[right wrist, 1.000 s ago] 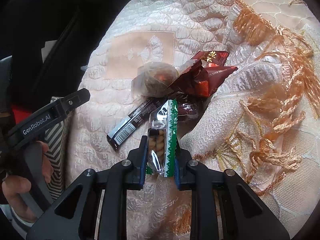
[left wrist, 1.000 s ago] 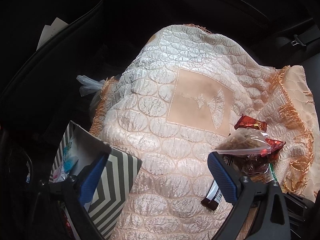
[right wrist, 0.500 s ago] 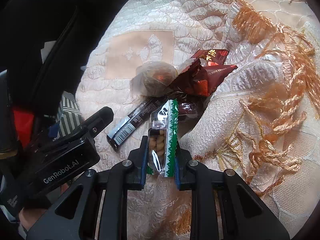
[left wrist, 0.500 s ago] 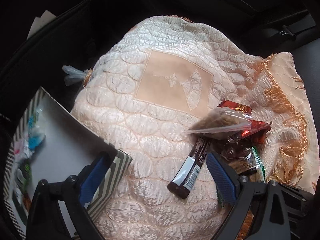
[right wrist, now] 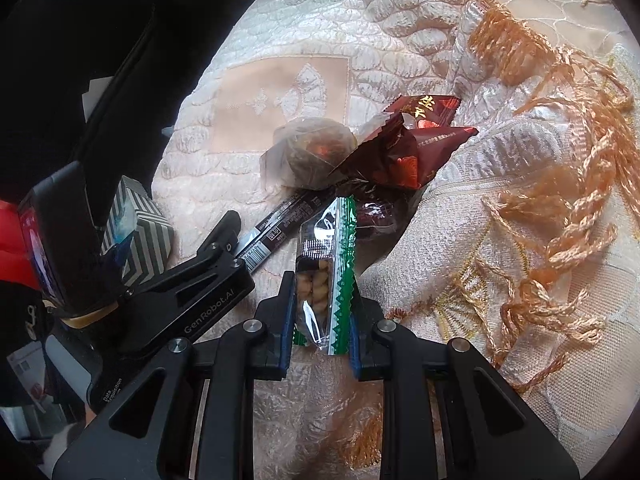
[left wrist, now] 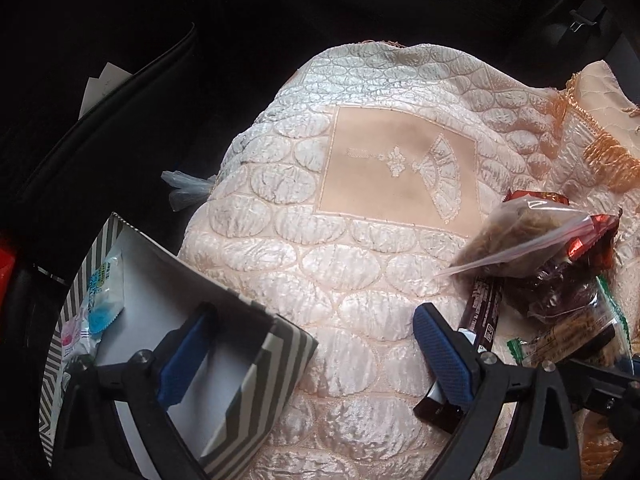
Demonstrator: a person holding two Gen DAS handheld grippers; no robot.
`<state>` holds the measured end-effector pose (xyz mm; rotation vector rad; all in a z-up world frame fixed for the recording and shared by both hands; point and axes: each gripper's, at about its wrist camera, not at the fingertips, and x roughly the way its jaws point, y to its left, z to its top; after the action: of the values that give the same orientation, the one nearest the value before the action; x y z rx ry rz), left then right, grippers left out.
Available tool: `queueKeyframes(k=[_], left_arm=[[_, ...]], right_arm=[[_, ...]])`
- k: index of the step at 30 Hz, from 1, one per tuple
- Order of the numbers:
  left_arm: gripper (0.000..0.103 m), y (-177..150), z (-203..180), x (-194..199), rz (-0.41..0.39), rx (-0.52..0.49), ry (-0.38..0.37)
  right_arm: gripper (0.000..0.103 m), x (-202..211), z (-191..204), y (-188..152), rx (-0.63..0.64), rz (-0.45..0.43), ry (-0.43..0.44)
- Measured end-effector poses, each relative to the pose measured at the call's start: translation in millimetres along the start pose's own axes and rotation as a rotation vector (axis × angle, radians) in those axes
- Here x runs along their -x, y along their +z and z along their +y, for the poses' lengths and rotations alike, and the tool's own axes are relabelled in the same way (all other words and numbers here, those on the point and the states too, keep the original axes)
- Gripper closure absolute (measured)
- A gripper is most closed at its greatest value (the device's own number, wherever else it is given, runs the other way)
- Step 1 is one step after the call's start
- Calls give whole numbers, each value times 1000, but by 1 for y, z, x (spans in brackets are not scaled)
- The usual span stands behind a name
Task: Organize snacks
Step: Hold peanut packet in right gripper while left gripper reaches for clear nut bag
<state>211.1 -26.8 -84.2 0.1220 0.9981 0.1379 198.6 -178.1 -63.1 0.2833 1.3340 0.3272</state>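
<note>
Left wrist view: my left gripper (left wrist: 312,356) stands wide, one finger inside the striped box (left wrist: 276,356), the other just beside the dark snack bar (left wrist: 482,312) on the quilted cloth (left wrist: 340,264).
Right wrist view: my right gripper (right wrist: 320,320) is clamped on the green-edged nut packet (right wrist: 324,276), near the red wrappers (right wrist: 404,148).

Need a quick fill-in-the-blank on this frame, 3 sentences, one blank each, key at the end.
1. The right gripper is shut on a clear packet of nuts with a ____ zigzag edge.
2. The left gripper is ____, with one finger inside the striped box.
3. The dark snack bar lies on the quilted ____.

Missing words: green; open; blanket
</note>
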Motion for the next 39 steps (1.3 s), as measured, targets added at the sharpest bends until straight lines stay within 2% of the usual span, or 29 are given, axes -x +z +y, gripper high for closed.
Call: queueKeyframes(k=[6,11,17,21,27,31,35,39], left_arm=[[4,-2,-4,-3,-36,-20,0],[2,0,-8,-7,-50,-79,15],[0,0,-13,-8,-86,-138,64],[0,0,-11,-8,-84,-133,67],[0,-1,-13,-2,-119,-154,172],[0,-2,-17,-1,-131,-172,207],[0,-2,-13,-2,-126,-159,184],[0,3,7,-12,-67,-76,53]], right_arm=[[82,0,0,0,-1,1,0],[82,0,1,0,-3,-1,-1],[82,0,1,0,0,2,1],[82,-1,1,0,-1,2,1],[82,-1,1,0,2,3,1],[82,-1,0,0,1,4,1],[82,-1,1,0,1,4,3],[82,-1,1,0,0,4,2]])
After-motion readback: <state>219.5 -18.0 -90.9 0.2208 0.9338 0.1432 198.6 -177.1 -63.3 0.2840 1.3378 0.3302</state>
